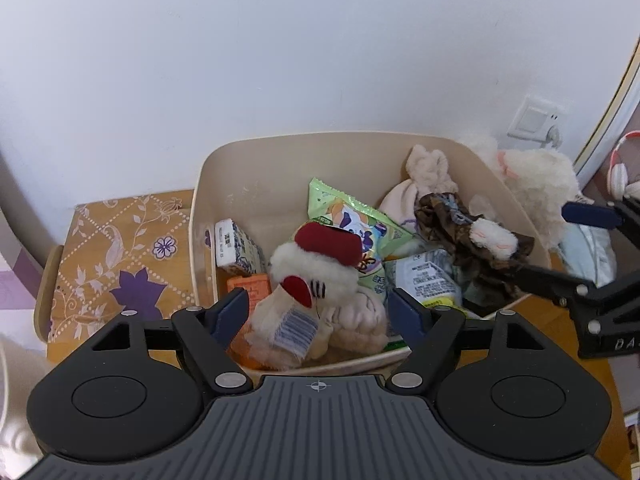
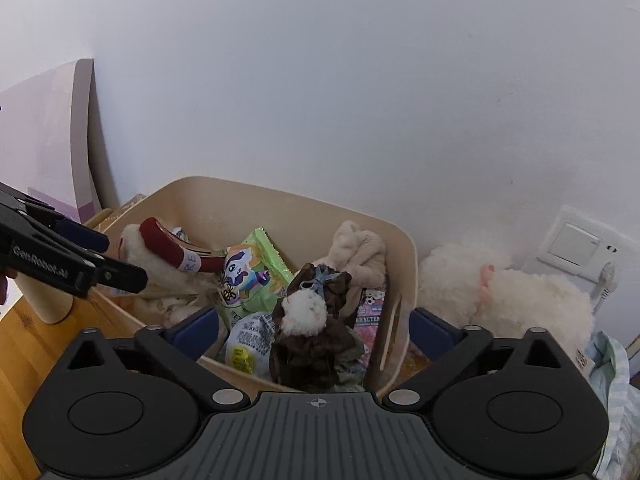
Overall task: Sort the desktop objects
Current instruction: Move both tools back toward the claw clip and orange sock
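the left gripper [image 1: 318, 312] hangs with jaws wide over a white plush toy with a red cap [image 1: 316, 268], at six o'clock inside the beige plastic bin [image 1: 256, 160] on the wooden bench [image 2: 24, 344]. the right gripper [image 2: 316, 332] has jaws wide around a brown fabric scrunchie [image 2: 316, 356], not pressing it, at the bin's four o'clock corner.

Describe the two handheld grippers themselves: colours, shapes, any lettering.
Both are matte black plastic. The left gripper has a ribbed grey body with a small crosshair mark, two round black discs either side, silver rivets on angular linkage arms, and dark blue pads on its fingers. The right gripper matches it. White lettering runs along each one's side, as seen from the other camera.
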A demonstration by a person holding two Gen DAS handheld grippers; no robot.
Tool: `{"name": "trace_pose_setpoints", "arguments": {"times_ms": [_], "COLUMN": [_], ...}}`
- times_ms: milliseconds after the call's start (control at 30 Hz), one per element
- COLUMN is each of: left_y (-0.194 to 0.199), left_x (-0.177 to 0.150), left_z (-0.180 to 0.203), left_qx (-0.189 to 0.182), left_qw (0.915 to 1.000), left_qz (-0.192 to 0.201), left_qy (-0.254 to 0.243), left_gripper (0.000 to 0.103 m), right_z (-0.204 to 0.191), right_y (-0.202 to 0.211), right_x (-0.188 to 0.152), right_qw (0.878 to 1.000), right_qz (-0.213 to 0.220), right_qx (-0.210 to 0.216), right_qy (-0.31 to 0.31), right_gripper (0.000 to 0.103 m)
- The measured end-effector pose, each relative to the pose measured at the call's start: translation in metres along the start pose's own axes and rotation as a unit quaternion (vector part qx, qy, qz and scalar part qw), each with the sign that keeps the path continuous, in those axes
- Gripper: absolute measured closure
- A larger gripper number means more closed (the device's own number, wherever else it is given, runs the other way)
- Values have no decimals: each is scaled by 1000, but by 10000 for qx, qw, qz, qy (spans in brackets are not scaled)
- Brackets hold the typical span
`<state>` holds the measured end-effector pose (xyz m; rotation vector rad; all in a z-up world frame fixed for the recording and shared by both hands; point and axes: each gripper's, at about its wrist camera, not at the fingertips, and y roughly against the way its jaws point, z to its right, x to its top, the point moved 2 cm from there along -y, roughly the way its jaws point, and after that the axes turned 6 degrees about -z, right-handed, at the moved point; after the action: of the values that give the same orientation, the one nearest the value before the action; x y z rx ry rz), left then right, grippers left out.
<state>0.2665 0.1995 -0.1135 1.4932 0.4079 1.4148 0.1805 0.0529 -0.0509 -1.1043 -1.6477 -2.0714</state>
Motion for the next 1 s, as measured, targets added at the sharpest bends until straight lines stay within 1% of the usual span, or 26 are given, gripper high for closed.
{"name": "trace_pose_setpoints", "arguments": {"times_ms": [133,233,367,500,700,767,867,933,1000], "left_y": [13,21,26,25,12,6,0,-6,-11], "left_x": [-11,-23,-42,-62,-95,-103,-112,-117,-122], "left_z": [3,4,3,3,5,9,15,21,27], "left_qx": [-75,-105,-193,-171,-107,-40,32,111,272], "left_qw": [9999,9998,9996,9989,9981,9977,9968,9955,9944], "left_qz": [40,46,-96,-293,-610,-682,-762,-845,-906], "left_qy": [-64,-130,-198,-317,-75,2,256,403,480], "left_gripper": [25,25,25,25,25,25,25,25,25], "right_z": [-2,-5,-14,-27,-51,-59,-69,-74,-79], "right_y": [10,17,18,12,0,-4,-9,-12,-16], "right_x": [-18,-33,-58,-82,-109,-115,-123,-126,-128], "right_qw": [10000,9998,9993,9975,9935,9923,9906,9899,9893], "right_qz": [38,-29,-270,-582,-926,-988,-1051,-1081,-1104], "right_qx": [46,147,252,384,576,619,688,724,743], "right_qy": [-52,-107,4,122,330,422,540,571,600], "right_gripper": [0,0,0,0,0,0,0,0,0]}}
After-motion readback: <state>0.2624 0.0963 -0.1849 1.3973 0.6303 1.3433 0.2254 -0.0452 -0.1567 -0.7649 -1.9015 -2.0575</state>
